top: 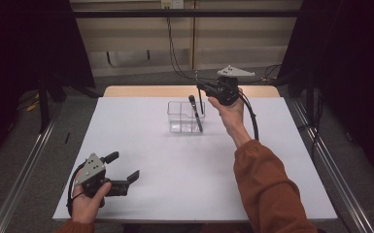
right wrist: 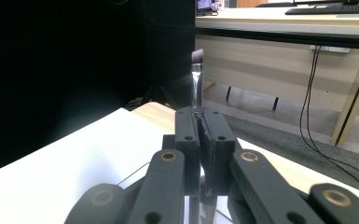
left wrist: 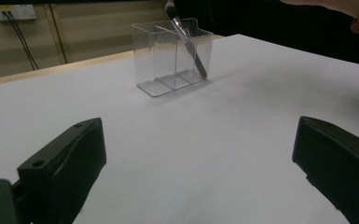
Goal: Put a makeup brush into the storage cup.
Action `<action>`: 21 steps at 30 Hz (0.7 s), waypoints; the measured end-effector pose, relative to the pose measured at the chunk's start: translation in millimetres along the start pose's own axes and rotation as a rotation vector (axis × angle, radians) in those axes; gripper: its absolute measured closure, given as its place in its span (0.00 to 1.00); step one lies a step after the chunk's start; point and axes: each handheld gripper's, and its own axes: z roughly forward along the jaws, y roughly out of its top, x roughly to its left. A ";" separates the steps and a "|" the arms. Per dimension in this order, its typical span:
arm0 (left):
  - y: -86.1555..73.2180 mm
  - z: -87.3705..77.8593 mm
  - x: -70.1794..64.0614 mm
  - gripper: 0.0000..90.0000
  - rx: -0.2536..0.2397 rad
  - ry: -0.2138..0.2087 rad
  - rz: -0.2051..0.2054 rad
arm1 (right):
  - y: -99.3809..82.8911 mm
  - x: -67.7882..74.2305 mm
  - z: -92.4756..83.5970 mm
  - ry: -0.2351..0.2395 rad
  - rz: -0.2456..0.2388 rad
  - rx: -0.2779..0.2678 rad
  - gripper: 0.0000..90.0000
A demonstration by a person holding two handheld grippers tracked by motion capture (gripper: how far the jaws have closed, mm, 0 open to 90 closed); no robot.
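Nearest me, my left gripper (top: 126, 167) rested on the white table (top: 150, 160), jaws spread; farther off, a clear divided organizer (top: 186, 116) held one leaning makeup brush (top: 195, 111); above it, my right gripper (top: 200, 87) pinched a second, upright brush (right wrist: 196, 79).

the organizer (left wrist: 172, 58) is clear, glossy plastic. the surface (top: 184, 165) looks matt white and smooth, with a wooden far edge. the left claw (left wrist: 200, 172) has matt black plastic jaws.

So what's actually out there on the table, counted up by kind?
Clear plastic holders: 1
Makeup brushes: 2, one leaning in the holder, one held by the right gripper
Grippers: 2, left and right
Total: 5
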 end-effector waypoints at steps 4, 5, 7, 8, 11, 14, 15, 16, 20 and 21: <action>0.2 0.5 -0.9 0.03 0.002 -0.002 0.000 | -0.8 1.8 3.6 0.000 0.003 0.000 0.96; 0.2 0.3 -0.8 0.03 0.001 -0.002 0.002 | -1.1 1.5 4.4 -0.001 0.004 -0.002 0.96; 0.1 0.0 -0.2 0.03 0.001 -0.002 0.000 | -2.1 0.3 6.0 -0.006 0.008 0.001 0.96; 0.0 -0.2 0.0 0.03 0.001 -0.002 0.000 | -2.9 -0.7 6.8 -0.008 0.009 0.002 0.96; -0.1 -0.1 -0.1 0.03 0.002 -0.002 -0.003 | -4.5 -1.7 8.9 -0.009 0.008 0.013 0.96; 0.2 -0.1 -0.2 0.03 0.003 -0.003 0.002 | -5.2 -2.8 10.0 -0.012 0.010 0.013 0.96; 0.1 0.0 -0.3 0.03 0.003 -0.003 0.000 | -6.0 -3.4 10.4 -0.015 0.013 0.013 0.96; 0.0 0.1 -0.3 0.03 0.002 -0.003 -0.002 | -7.0 -4.1 11.3 -0.017 0.014 0.016 0.96; -0.1 0.2 -0.4 0.03 0.006 -0.009 -0.002 | -10.5 -6.1 12.9 -0.017 0.020 0.018 0.96; -0.3 0.4 -0.2 0.03 0.006 -0.010 -0.002 | -11.0 -6.2 13.2 -0.021 0.020 0.018 0.96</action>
